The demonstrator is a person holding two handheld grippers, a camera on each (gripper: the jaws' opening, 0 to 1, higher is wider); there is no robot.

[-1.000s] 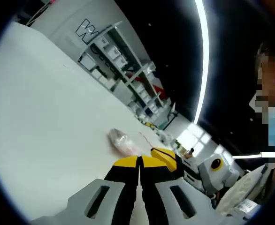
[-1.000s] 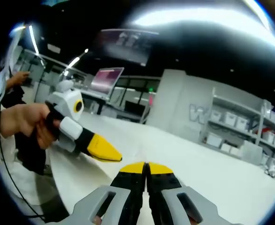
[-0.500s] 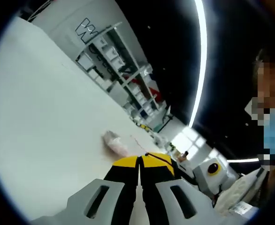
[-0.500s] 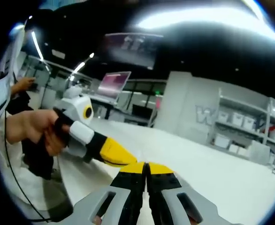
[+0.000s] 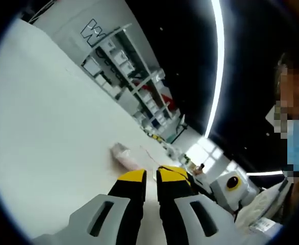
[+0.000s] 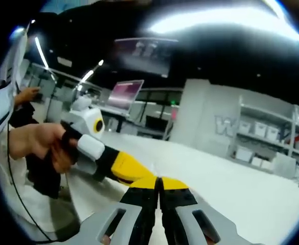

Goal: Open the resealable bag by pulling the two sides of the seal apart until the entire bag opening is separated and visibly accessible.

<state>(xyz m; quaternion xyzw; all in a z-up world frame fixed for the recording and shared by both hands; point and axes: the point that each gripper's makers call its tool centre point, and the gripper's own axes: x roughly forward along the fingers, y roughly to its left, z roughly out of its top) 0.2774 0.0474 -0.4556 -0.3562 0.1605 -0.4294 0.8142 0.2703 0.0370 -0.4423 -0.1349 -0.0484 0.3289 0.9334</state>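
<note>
We are in the approach, with the seal untouched; the resealable bag (image 5: 123, 154) lies on the white table (image 5: 47, 127), a crumpled clear pouch with something pinkish inside, just beyond the tips of the left tool (image 5: 145, 176) in the left gripper view; that tool's jaws stand a little apart with nothing between them; the right tool (image 6: 158, 182) has its yellow tips pressed together and holds nothing; in the right gripper view the left tool comes in from the left, held in a hand (image 6: 37, 145), its tip close beside the right tool's.

To do this step well, we judge that we should first find the seal; the bag is too small and blurred for us to tell which edge carries it, so we ought to bring a tool nearer before committing; the right tool must be opened before it can take anything; each tool should pinch one lip of the bag just above the seal, near the middle, not both layers together; then we pull the two lips apart steadily, since a clear film may slip or tear under a jerk.
</note>
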